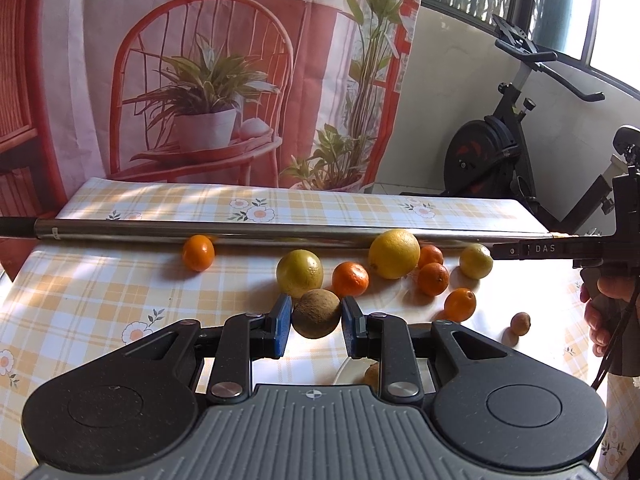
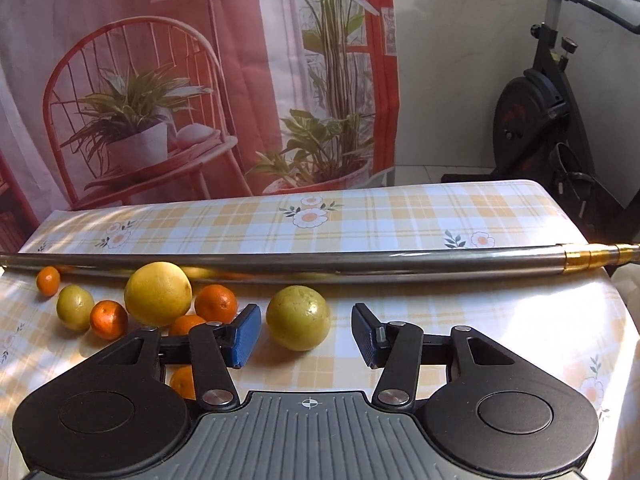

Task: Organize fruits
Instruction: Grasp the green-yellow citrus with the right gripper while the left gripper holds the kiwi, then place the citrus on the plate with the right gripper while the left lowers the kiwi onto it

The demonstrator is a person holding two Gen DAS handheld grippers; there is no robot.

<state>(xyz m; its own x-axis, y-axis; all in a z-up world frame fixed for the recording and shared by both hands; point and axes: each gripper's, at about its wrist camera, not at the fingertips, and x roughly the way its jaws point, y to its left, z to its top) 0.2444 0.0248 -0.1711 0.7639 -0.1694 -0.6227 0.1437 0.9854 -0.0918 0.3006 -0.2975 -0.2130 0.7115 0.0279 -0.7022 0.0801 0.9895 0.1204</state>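
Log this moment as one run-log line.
left tool: shut on brown round fruit, lifted | right tool: open, empty, facing yellow-green citrus | other fruit loose on checked tablecloth before metal pole

The left gripper (image 1: 316, 320) hovers level, its blue pads clamped on both sides of a round brown fruit (image 1: 316, 314). The right gripper (image 2: 306, 334) points forward with jaws spread wide and empty; the person's hand (image 1: 604, 304) grips its handle at far right.

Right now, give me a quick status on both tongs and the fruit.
Left tongs shut on brown fruit, lifted. Right tongs open, empty, yellow-green citrus just ahead. Remaining fruits loose along metal pole; nothing blocking.
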